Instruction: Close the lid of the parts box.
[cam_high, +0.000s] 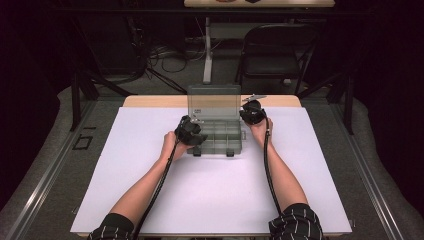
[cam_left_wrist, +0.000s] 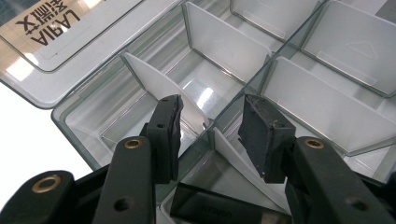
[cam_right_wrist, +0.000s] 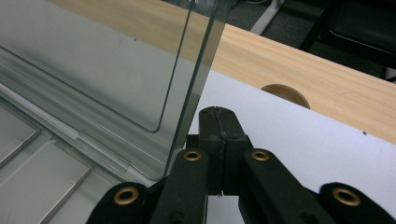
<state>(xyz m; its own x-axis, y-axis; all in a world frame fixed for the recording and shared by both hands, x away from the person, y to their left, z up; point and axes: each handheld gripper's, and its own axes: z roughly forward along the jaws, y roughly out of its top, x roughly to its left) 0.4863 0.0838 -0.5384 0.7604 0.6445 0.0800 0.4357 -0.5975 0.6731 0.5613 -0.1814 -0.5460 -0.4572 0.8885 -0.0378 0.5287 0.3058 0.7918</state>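
A clear plastic organiser box (cam_high: 220, 136) sits at the back middle of the white sheet, its lid (cam_high: 214, 101) standing upright. Thin white dividers (cam_left_wrist: 219, 44) split it into several empty compartments. My left gripper (cam_high: 190, 131) hovers over the box's left end. Its jaws (cam_left_wrist: 212, 109) stand apart over the compartments, and a slanted white divider (cam_left_wrist: 154, 81) runs between them; no pad visibly presses on it. My right gripper (cam_high: 252, 114) is at the lid's right edge. It is shut (cam_right_wrist: 218, 114) with nothing between the jaws, just right of the lid's edge (cam_right_wrist: 196, 70).
A white sheet (cam_high: 215, 190) covers most of the wooden table (cam_right_wrist: 299, 60). A round wooden plug (cam_right_wrist: 285, 95) shows at the sheet's far edge. A black folding chair (cam_high: 277, 47) and floor cables (cam_high: 170, 57) lie beyond the table.
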